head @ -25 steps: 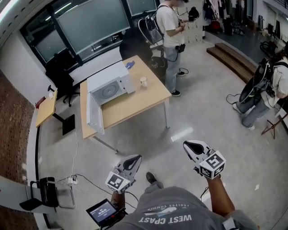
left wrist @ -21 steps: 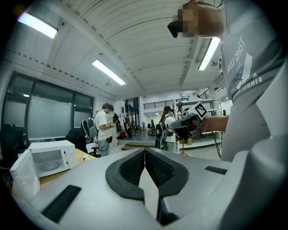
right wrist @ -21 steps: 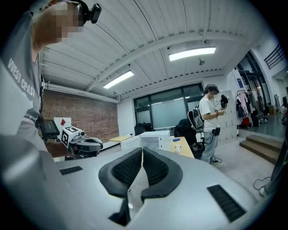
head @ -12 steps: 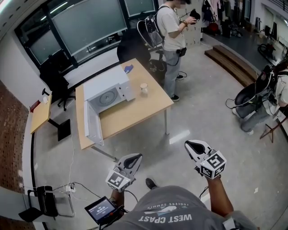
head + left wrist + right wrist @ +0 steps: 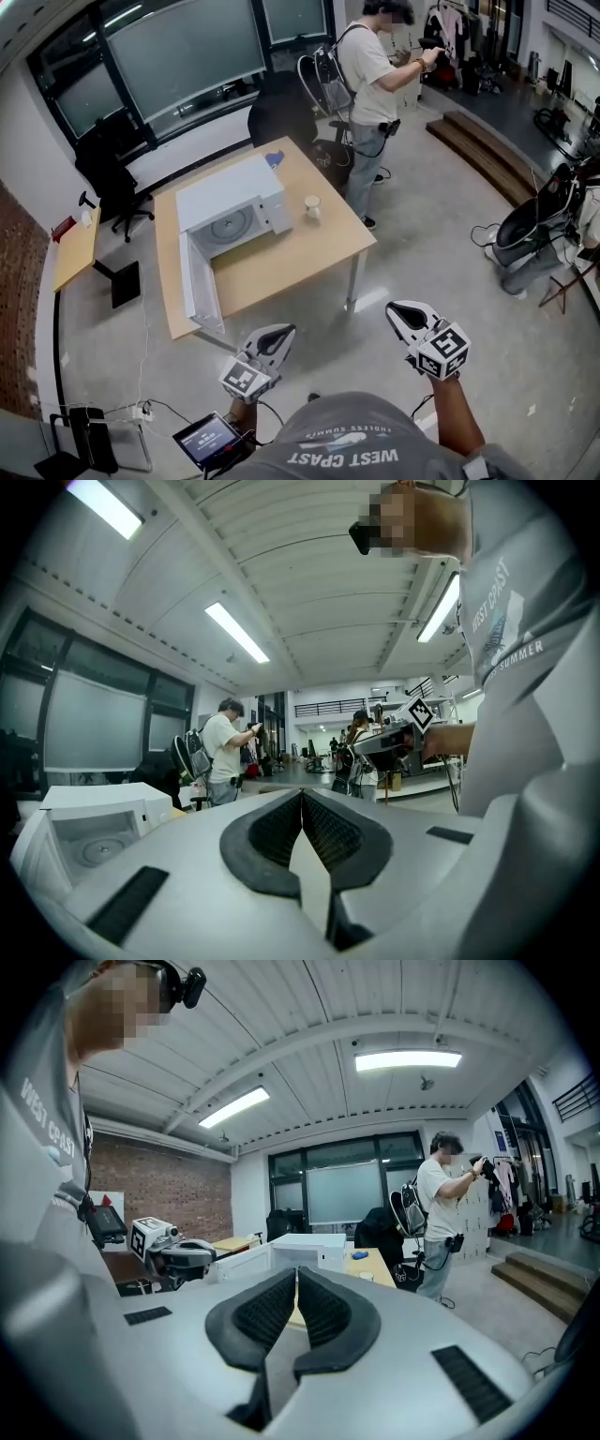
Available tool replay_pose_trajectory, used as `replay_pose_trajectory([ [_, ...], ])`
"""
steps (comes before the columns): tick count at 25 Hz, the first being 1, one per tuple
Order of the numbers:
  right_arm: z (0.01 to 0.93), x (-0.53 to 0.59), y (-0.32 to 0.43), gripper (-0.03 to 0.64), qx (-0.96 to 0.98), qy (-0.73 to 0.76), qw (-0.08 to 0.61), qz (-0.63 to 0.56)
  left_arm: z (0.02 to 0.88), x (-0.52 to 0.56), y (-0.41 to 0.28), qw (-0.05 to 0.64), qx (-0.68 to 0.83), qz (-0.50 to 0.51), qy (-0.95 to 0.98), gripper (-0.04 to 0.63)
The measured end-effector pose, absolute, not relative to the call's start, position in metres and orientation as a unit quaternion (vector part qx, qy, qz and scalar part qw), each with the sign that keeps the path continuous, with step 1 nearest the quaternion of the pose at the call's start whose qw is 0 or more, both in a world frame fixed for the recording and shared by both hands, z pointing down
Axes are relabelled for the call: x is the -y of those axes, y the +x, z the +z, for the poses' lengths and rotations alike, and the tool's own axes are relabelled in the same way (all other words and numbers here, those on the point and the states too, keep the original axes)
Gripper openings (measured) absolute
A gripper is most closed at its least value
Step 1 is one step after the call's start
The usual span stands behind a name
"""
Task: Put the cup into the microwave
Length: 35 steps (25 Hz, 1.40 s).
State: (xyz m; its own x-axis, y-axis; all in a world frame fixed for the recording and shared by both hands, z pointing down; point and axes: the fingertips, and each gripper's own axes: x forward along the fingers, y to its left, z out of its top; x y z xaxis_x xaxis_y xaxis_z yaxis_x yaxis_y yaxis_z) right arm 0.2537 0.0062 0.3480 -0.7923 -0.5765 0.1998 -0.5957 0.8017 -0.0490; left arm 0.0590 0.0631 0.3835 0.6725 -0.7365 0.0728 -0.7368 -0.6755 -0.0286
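Observation:
A small white cup (image 5: 311, 203) stands on the wooden table (image 5: 281, 258), just right of the white microwave (image 5: 230, 206). The microwave's door (image 5: 192, 291) hangs open toward the table's near left edge. Both grippers are held over the floor, short of the table and apart from it. My left gripper (image 5: 277, 332) is shut with nothing in it, and its pads meet in the left gripper view (image 5: 302, 795). My right gripper (image 5: 401, 309) is also shut and empty. Past its closed jaws (image 5: 295, 1275), the right gripper view shows the microwave (image 5: 302, 1245) and the cup (image 5: 365, 1276).
A person (image 5: 375, 89) with a backpack stands at the table's far right corner. A blue object (image 5: 273, 157) lies behind the microwave. Black office chairs (image 5: 112, 169) and a small side table (image 5: 75, 246) stand to the left. A tablet (image 5: 211, 441) hangs at my waist.
The table with microwave and cup has come closer and lower in the head view as both shut grippers are carried toward it. The standing person has raised both arms.

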Motion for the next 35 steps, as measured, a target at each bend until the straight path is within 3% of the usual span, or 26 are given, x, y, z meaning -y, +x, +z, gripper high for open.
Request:
replay_pose_trajectory([
  [19, 0.375, 0.147, 0.132, 0.02, 0.955, 0.267, 0.107, 0.068, 0.407, 0.065, -0.045, 0.027, 0.435, 0.041, 0.899, 0.02],
  [35, 0.431, 0.365, 0.069, 0.02, 0.972, 0.178, 0.118, 0.098, 0.421, 0.235, -0.054, 0.048, 0.493, 0.064, 0.866, 0.02],
])
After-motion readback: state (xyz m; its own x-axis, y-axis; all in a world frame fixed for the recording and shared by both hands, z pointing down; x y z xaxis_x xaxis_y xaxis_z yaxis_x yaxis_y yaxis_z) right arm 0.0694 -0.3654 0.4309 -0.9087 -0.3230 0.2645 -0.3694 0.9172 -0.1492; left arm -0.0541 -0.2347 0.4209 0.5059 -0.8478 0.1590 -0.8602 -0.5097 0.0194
